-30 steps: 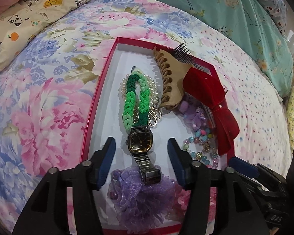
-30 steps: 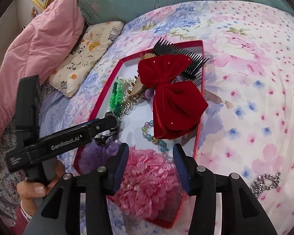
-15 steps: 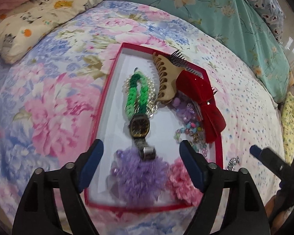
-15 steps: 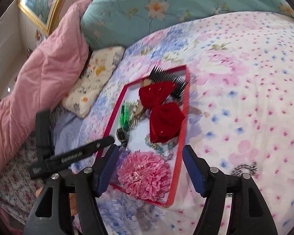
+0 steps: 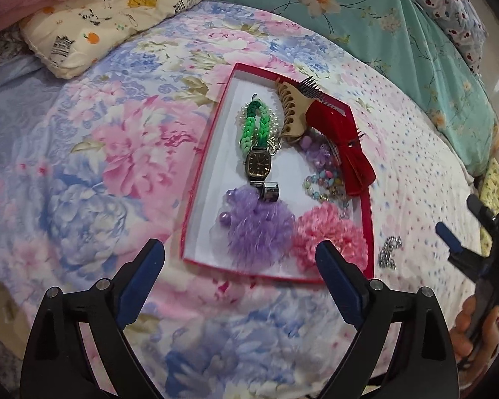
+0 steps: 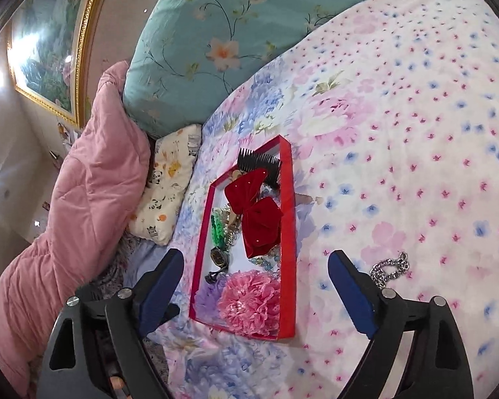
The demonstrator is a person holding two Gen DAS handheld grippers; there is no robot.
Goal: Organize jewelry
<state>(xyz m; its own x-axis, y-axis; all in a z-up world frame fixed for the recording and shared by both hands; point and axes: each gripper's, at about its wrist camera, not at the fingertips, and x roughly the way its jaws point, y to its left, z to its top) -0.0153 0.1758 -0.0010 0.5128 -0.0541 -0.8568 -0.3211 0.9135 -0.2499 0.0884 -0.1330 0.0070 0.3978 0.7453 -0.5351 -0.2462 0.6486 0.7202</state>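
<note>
A red-rimmed tray point(image 5: 199, 179) point(image 6: 287, 206) lies on the floral bed. In it are a wristwatch point(image 5: 258, 166), a green braided bracelet point(image 5: 251, 126), a tan claw clip point(image 5: 294, 113), a red bow point(image 5: 346, 146) point(image 6: 256, 219), a bead bracelet point(image 5: 322, 186), a purple pompom point(image 5: 259, 229) and a pink pompom point(image 5: 329, 232) point(image 6: 249, 302). A silver chain point(image 5: 388, 252) point(image 6: 387, 267) lies on the bedspread right of the tray. My left gripper point(image 5: 239, 266) is open and empty, pulled back before the tray. My right gripper point(image 6: 254, 276) is open and empty above the tray's near end.
A teal floral pillow point(image 6: 196, 50) and a cartoon-print pillow point(image 5: 109, 10) point(image 6: 166, 193) lie at the head of the bed. A pink quilt point(image 6: 76, 199) is bunched at the left. A framed picture point(image 6: 46, 50) hangs on the wall.
Both grippers have opened wider and drawn back and up from the tray. The watch stays in the tray where the left gripper was.
</note>
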